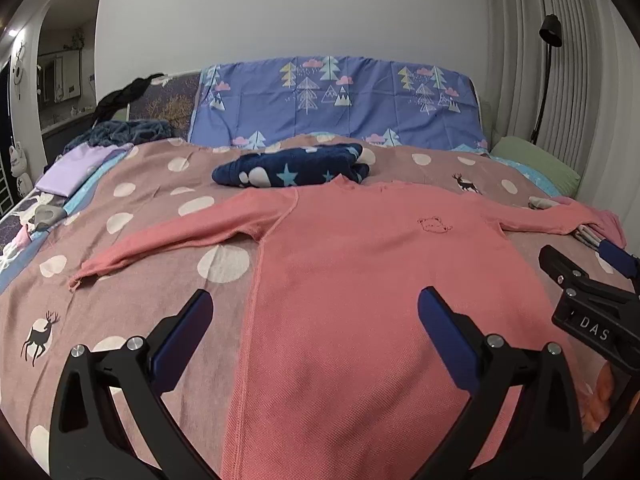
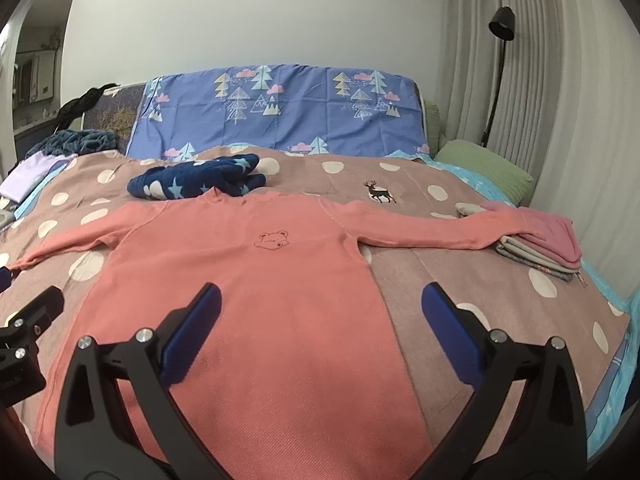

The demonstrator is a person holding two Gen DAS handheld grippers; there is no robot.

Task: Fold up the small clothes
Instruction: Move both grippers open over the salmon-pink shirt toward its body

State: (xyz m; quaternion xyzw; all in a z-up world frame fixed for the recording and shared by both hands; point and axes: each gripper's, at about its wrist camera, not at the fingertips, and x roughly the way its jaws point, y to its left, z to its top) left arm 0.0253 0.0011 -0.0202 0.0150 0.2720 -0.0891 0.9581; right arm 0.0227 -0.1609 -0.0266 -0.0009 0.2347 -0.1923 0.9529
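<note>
Bed: a bed [image 1: 132, 216] under a dusty-pink blanket with white dots and small black deer fills both views.
Headboard: a blue sheet [image 1: 340, 96] printed with trees and clouds hangs across the head end.
Room: white wall behind, pale curtains [image 2: 560, 92] on the right, a black lamp [image 2: 502, 24] in front of them, an arched doorway at far left.
Shirt: a pink long-sleeved shirt [image 2: 256, 292] lies flat, front up, in the middle of the bed, collar toward the headboard, both sleeves spread out sideways; a small bear outline sits on the chest.
Right sleeve end: its cuff rests on a stack of folded clothes [image 2: 540, 252] near the bed's right edge.
Other cloth: a navy star-print bundle [image 1: 292, 166] lies just beyond the collar; a lilac folded piece [image 1: 76, 168] and a green pillow [image 2: 484, 170] sit at opposite sides.
Left claw [image 1: 316, 328]: spread wide, holding nothing, poised over the shirt's lower left part.
Right claw [image 2: 320, 322]: spread wide, empty, poised over the shirt's lower right part and the blanket beside it.
Pose: both claws point toward the headboard, side by side.
</note>
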